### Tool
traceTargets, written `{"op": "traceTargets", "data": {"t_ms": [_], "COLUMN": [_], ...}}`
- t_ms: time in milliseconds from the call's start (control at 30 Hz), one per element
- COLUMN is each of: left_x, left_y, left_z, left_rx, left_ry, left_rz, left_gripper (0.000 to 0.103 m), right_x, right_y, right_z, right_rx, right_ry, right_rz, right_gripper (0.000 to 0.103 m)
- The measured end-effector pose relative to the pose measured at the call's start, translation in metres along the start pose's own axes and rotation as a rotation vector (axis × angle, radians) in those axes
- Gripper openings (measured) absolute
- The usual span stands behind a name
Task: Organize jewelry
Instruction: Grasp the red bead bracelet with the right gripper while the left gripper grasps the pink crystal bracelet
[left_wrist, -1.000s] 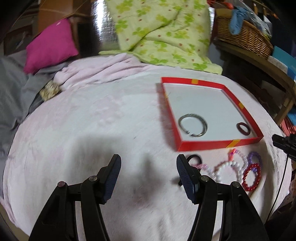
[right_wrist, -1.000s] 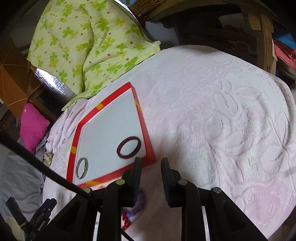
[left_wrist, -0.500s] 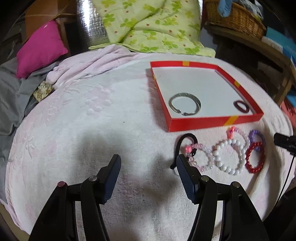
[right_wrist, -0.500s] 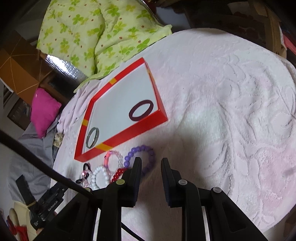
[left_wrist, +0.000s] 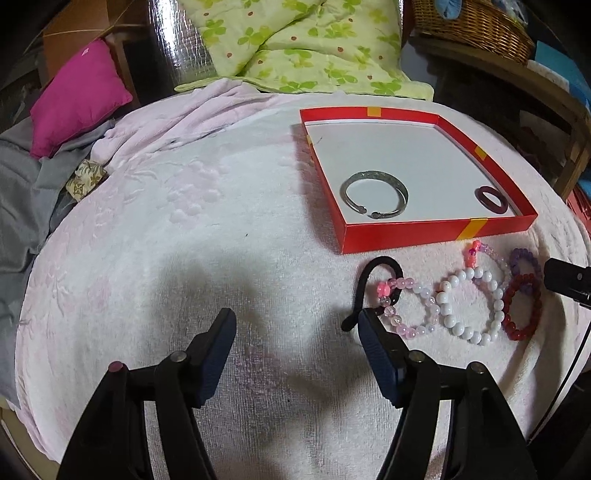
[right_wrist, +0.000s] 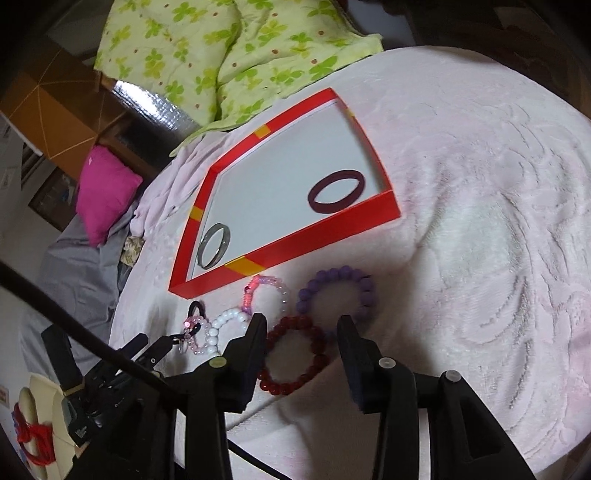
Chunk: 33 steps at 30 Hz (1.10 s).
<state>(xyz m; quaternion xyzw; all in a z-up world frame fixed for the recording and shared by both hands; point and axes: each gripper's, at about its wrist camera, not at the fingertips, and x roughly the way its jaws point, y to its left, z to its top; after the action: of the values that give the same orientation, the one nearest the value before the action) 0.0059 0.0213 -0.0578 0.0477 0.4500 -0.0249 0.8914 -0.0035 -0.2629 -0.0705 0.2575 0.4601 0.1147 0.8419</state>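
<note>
A red box lid (left_wrist: 436, 234) (right_wrist: 325, 229) holds a silver bangle (left_wrist: 375, 197) (right_wrist: 214, 245) and a dark maroon ring bangle (left_wrist: 491, 198) (right_wrist: 336, 192). In front of it lie a black hair tie (left_wrist: 369, 280), a pale pink bead bracelet (left_wrist: 413, 306), a white bead bracelet (left_wrist: 467, 302) (right_wrist: 225, 321), a pink-clear bracelet (right_wrist: 266, 291), a purple bracelet (right_wrist: 336, 295) and a red bead bracelet (left_wrist: 521, 308) (right_wrist: 295, 354). My left gripper (left_wrist: 295, 343) is open, empty, left of the bracelets. My right gripper (right_wrist: 303, 343) is open above the red bracelet.
The jewelry lies on a pale pink towel (left_wrist: 184, 229) over a round surface. A green floral quilt (left_wrist: 295, 44), a magenta cushion (left_wrist: 77, 96) and a wicker basket (left_wrist: 472, 26) sit behind. Grey cloth (left_wrist: 22, 206) lies at the left.
Both grippers have pulled back from the box, bringing the row of bracelets into view. My right gripper's jaws have opened from nearly shut to wide, now over the red bracelet.
</note>
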Motion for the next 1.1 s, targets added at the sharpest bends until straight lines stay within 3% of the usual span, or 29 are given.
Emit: {"op": "traceTargets", "data": {"t_ms": [733,800,933,1100], "left_x": [-0.003,-0.004,-0.004,-0.004], "left_y": [-0.012,-0.012,-0.013,-0.013], "left_z": [-0.001,0.0,-0.001,-0.001], "left_rx": [0.05,0.053,0.056,0.053], "left_ry": [-0.009,-0.009,-0.009,-0.007], "left_rz": [0.007,0.007,0.008,-0.003], "left_gripper": [0.069,0.069,0.069,0.069], "right_x": [0.019,0.021,0.023,0.022], "right_y": [0.012,0.015,0.021,0.021], "right_z": [-0.01,-0.012,-0.014,-0.014], "right_rx": [-0.124,-0.147,-0.202,-0.215], "right_ry": [0.058,0.057,0.051,0.043], "right_rz": [-0.11,-0.127,-0.18,-0.191], "right_gripper": [0.043,0.04,0.019,0.011]}}
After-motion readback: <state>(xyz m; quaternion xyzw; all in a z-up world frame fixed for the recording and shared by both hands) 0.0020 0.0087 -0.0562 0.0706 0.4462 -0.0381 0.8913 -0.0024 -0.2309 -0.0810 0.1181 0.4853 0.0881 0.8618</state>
